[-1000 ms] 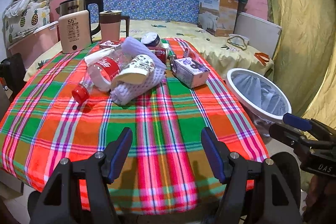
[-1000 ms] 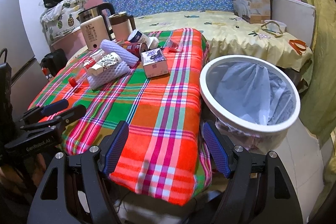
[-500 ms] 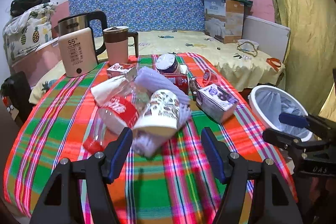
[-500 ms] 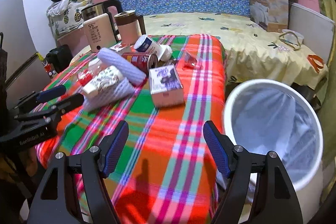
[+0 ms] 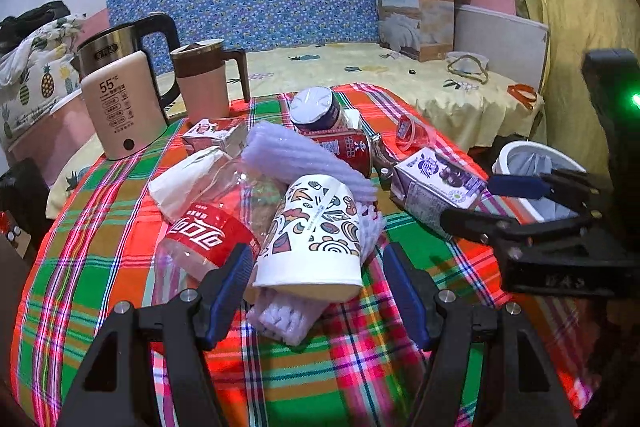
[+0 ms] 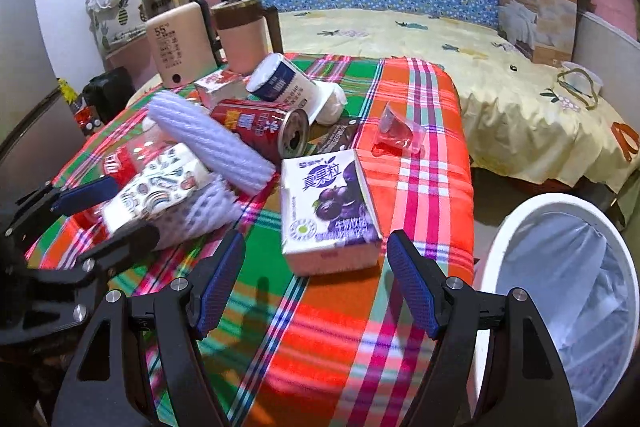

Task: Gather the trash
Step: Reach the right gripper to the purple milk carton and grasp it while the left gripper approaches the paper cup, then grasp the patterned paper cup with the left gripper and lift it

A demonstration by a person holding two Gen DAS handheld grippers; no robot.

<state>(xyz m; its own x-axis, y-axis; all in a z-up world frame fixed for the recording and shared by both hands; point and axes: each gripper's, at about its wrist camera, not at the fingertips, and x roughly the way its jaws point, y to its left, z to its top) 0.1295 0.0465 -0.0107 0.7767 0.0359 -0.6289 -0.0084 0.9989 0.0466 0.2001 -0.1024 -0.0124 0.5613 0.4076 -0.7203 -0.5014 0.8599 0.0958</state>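
Note:
Trash is piled on a plaid tablecloth (image 5: 100, 235). A patterned paper cup (image 5: 316, 235) lies on its side on white foam netting (image 5: 280, 319), beside a clear cola bottle (image 5: 208, 227). My left gripper (image 5: 318, 291) is open, its fingers flanking the cup's rim. A purple drink carton (image 6: 326, 211) lies just ahead of my open right gripper (image 6: 316, 283). Behind are a red can (image 6: 260, 127), a lilac foam sleeve (image 6: 212, 143) and a white tub (image 6: 280, 83). A white bin with a liner (image 6: 560, 291) stands right of the table.
A beige kettle (image 5: 120, 99) and a pink mug (image 5: 204, 79) stand at the table's far left. A small red-white carton (image 5: 214, 139) and a crumpled clear cup (image 6: 396, 131) lie near them. A bed with a yellow sheet (image 6: 500, 99) and a box (image 6: 536, 7) is behind.
Both grippers have moved forward over the table towards the trash pile. The left now reaches the paper cup, the right the purple carton. Both stay open.

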